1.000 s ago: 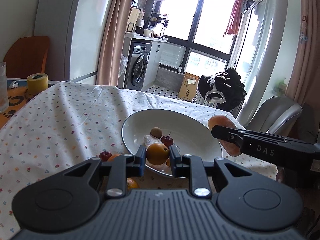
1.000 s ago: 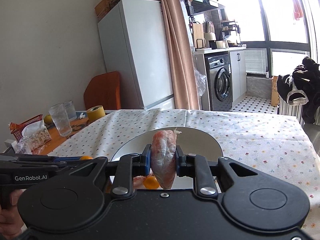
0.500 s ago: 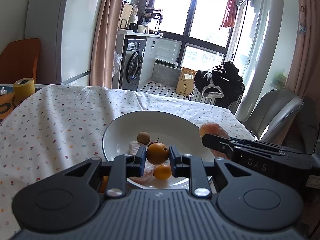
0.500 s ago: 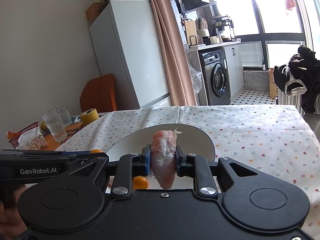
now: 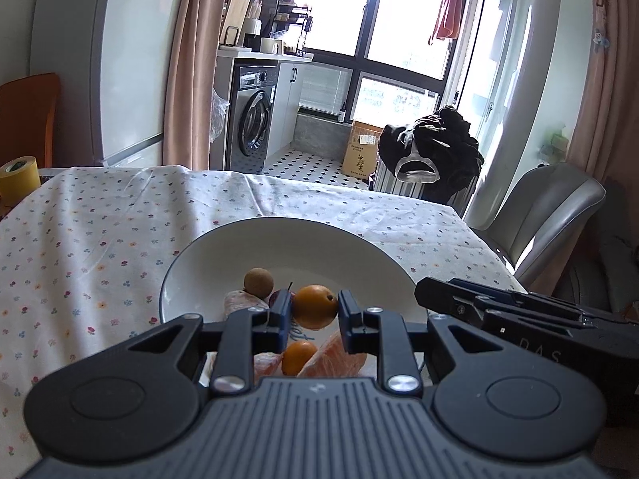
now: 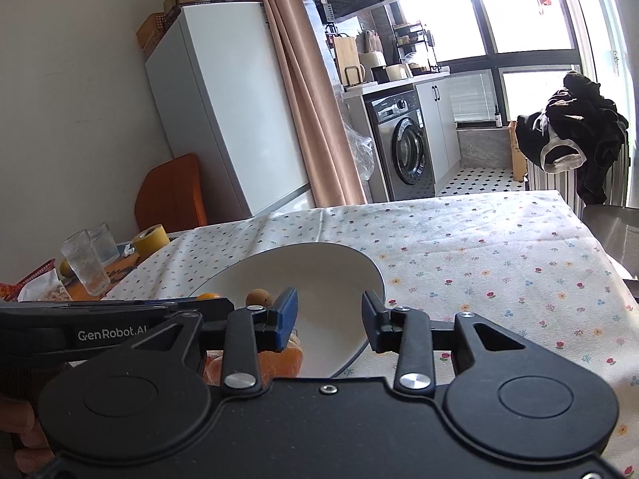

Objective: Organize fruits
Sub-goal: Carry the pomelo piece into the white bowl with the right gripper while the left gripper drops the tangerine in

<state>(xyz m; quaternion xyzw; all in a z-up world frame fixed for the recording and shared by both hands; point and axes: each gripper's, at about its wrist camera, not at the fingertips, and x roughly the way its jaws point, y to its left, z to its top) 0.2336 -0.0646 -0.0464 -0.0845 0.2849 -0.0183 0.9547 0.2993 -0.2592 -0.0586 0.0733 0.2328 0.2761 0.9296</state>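
Your left gripper (image 5: 313, 306) is pinching a small round orange (image 5: 315, 305) between its two fingers, holding it just above the white bowl (image 5: 223, 255). Your right gripper (image 6: 329, 311) has its fingers spread wide with nothing between them, poised over the near side of the same bowl; in the left wrist view its black body reaches in from the right.

Inside the bowl lie a brown round fruit (image 5: 258, 281), a dark red cherry-like fruit (image 5: 276, 299) partly hidden behind your left finger, a pale wrapped piece (image 5: 239, 303), a small kumquat (image 5: 298, 356) and peeled orange segments (image 5: 337, 359) under the gripper.

The bowl sits on a table covered by a white flower-print tablecloth (image 5: 80, 239). At the far left edge stand a yellow roll of tape (image 6: 151, 238) and two drinking glasses (image 6: 86, 261). Beyond are a white refrigerator (image 6: 223, 111), pink curtains (image 6: 307, 99), a washing machine (image 6: 403, 147) and a grey chair (image 5: 551, 215) beside the table.
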